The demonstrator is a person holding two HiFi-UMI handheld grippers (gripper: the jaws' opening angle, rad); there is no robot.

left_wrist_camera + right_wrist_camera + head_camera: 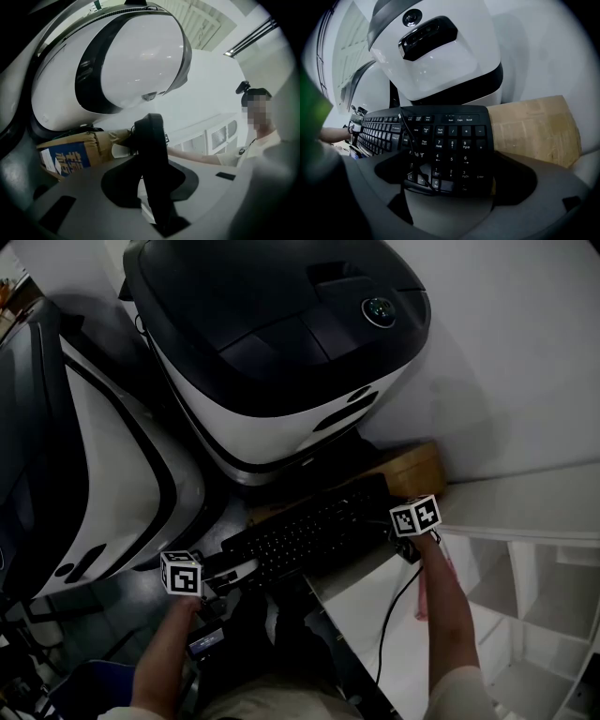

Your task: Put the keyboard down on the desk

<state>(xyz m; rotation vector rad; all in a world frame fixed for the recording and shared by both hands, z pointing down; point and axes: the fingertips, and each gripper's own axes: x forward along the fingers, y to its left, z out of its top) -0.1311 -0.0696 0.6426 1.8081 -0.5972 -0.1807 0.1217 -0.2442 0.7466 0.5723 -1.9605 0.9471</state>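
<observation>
We see the keyboard [305, 535] at frame centre, its ends in the left gripper [228, 575] at lower left and the right gripper [398, 538] at centre right. A machine [281, 352] stands above it, a cardboard box [414, 471] to the machine's lower right, shelves [544, 577] at lower right.

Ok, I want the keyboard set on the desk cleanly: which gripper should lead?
Right, probably. The right gripper holds the keyboard by its number-pad end, at the edge of the white desk; the left gripper holds the other end, well off the desk.
</observation>
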